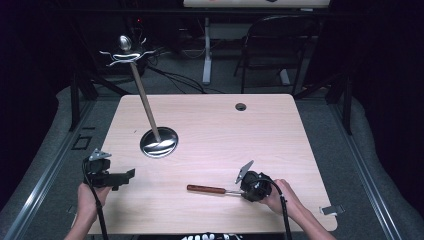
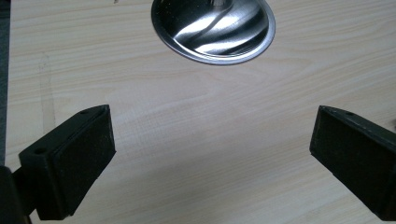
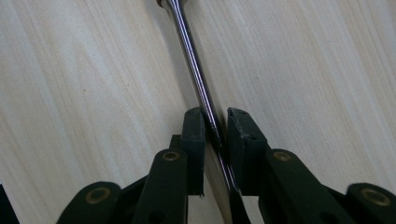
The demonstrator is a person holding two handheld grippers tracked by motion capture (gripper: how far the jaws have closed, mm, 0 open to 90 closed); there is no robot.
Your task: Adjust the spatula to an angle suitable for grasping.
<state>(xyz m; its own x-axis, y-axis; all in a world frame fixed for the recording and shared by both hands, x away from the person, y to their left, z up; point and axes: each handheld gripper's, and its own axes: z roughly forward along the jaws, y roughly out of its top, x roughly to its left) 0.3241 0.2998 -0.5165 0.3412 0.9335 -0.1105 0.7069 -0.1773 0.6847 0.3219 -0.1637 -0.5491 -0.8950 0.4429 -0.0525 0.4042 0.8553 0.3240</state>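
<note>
Nearest the person, at the front right of the pale wooden surface, the right claw lies low and points left, held by a hand whose forearm enters from the bottom edge. In the right gripper view its two black jaws stand close together with the shiny metal shaft of a utensil running between them; the left pad sits against the shaft, while on the other side a thin sliver of gap seems to remain, so whether the grip is fully pressed home I cannot tell for certain. The utensil lies flat on the surface, its reddish-brown wooden handle stretching leftward away from the claw, the metal end hidden within the jaws. Over at the front left, near the surface's edge, the left claw is held level, pointing right, apart from the utensil. In the left gripper view its jaws stand wide apart with bare wood between them and nothing held. Beyond it, towards the middle left of the surface, stands a round, mirror-bright metal base, from which a wooden pole rises, leaning back and left, to a top with curved metal arms. Farther back, a small dark grommet hole sits near the far edge, and behind the surface a dark folding chair stands on the floor.
</note>
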